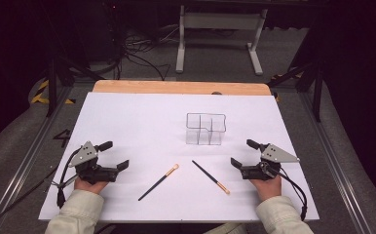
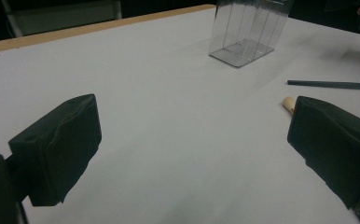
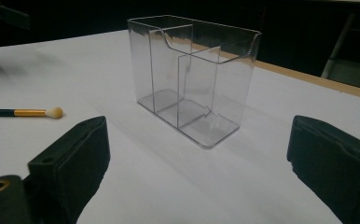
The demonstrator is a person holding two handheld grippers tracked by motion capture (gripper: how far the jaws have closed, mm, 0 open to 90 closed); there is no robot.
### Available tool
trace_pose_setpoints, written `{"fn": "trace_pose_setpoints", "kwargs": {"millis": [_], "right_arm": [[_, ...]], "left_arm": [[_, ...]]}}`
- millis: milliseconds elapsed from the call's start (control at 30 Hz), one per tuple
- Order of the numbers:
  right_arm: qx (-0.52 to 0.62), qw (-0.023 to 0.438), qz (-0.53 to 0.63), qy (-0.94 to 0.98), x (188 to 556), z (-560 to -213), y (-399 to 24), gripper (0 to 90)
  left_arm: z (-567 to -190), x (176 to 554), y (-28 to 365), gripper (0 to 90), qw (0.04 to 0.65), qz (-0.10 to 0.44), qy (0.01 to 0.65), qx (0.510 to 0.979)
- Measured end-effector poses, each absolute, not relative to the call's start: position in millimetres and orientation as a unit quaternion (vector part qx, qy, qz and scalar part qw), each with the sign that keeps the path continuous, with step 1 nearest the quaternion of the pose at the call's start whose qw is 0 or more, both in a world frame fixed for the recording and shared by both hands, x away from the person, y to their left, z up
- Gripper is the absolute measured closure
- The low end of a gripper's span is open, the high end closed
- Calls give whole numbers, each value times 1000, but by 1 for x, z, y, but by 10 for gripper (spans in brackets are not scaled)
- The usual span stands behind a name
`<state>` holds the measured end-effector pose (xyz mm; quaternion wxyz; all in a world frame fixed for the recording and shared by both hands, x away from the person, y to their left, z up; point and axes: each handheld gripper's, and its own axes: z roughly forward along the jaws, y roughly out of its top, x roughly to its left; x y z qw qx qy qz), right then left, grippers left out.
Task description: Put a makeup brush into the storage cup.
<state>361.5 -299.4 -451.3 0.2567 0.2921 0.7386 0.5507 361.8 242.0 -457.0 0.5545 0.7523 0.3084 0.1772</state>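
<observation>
Both the left gripper [image 1: 109,155] and right gripper [image 1: 243,152] rest released and empty, a makeup brush [image 1: 159,182] just inboard of each, the clear organizer [image 1: 205,128] ahead between them; recommend gripping each handle mid-length for upright insertion.

White tabletop [image 1: 142,126], wooden strip [image 1: 176,87] along its far edge. Grey floor [image 1: 215,53] beyond, with tangled black cables [image 1: 137,46] and the white legs of a stand [image 1: 220,24]. Metal rails [image 1: 337,161] flank the table. Yellow-black hazard tape [image 1: 42,92] at left. Surroundings dark; light falls mainly on the table.
</observation>
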Motion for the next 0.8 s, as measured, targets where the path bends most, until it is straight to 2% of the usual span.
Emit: {"fn": "trace_pose_setpoints", "kwargs": {"millis": [367, 800], "right_arm": [[299, 257, 565, 725, 363, -451, -302, 29], [304, 250, 567, 723, 364, -451, -303, 27]], "left_arm": [[-458, 357, 243, 15, 590, 178, 300, 729], [-452, 360, 237, 21, 591, 169, 288, 735]]}}
